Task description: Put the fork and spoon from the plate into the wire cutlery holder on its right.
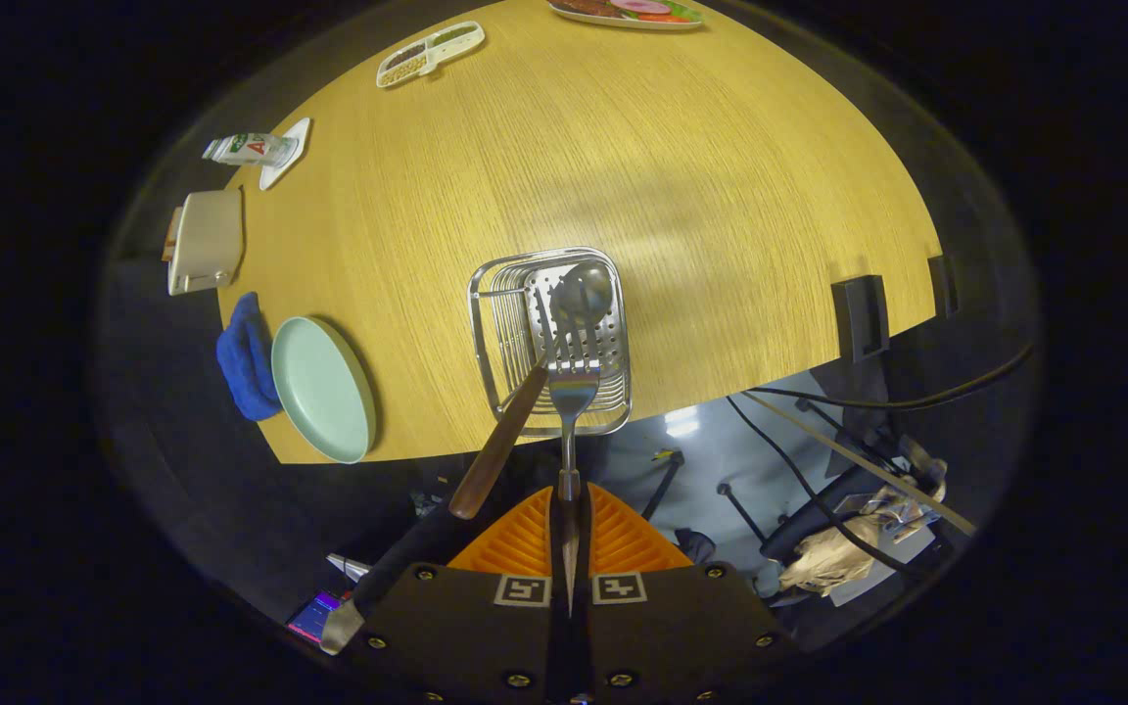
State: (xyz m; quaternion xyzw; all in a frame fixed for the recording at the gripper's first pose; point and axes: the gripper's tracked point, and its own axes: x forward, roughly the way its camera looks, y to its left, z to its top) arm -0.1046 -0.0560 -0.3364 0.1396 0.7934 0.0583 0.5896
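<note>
You are looking at a staged dining corner inside a work room, not a real home. The wooden counter (623,166) carries a pale green plate (321,388), a wire cutlery holder (495,333), a snack tray (430,53) and a folded blue cloth (246,357). Beyond its edge, black cables (819,480) lie on a shiny grey floor (691,441).

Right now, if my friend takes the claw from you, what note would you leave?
Claw: shut on the fork, gripping its handle, tines pointing ahead over the wire cutlery holder.
Spoon: already in the holder, bowl down, wooden handle leaning out toward the claw.
Plate: bare, left of the holder, with a blue cloth beside it.
Done: spoon in.
Left: lower the fork into the holder and let go.
</note>
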